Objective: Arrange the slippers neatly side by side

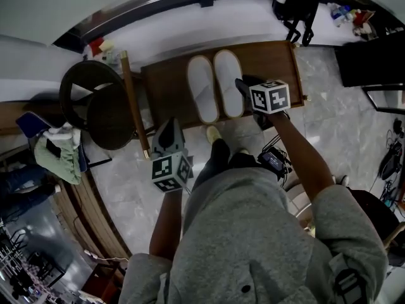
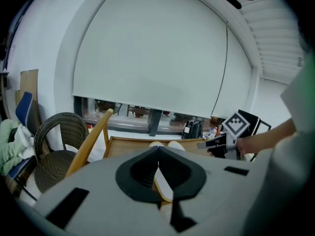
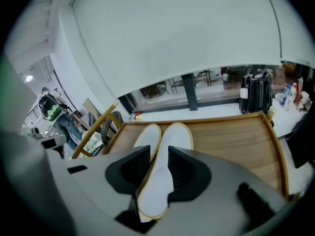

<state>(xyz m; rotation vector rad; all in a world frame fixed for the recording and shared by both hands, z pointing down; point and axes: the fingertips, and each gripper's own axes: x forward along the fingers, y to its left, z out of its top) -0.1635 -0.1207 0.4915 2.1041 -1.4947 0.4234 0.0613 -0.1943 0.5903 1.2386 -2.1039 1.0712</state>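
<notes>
Two white slippers with tan rims lie side by side on a low wooden table (image 1: 266,59), the left slipper (image 1: 202,88) touching the right slipper (image 1: 228,82). My right gripper (image 1: 241,85) hovers at the right slipper's near right edge. In the right gripper view its jaws (image 3: 159,154) stand a little apart, and the left slipper (image 3: 146,137) and right slipper (image 3: 173,144) show through the gap, neither one pinched. My left gripper (image 1: 168,128) hangs back over the floor, short of the table. Its jaws (image 2: 158,154) are shut and empty, and the slippers (image 2: 166,144) lie far ahead.
A dark wicker chair (image 1: 95,100) stands left of the table, with a slanted wooden bar (image 1: 134,100) between them. A black bag (image 1: 296,5) sits behind the table. A green cloth (image 1: 57,157) lies at the far left. The person's shoe (image 1: 213,133) is at the table's near edge.
</notes>
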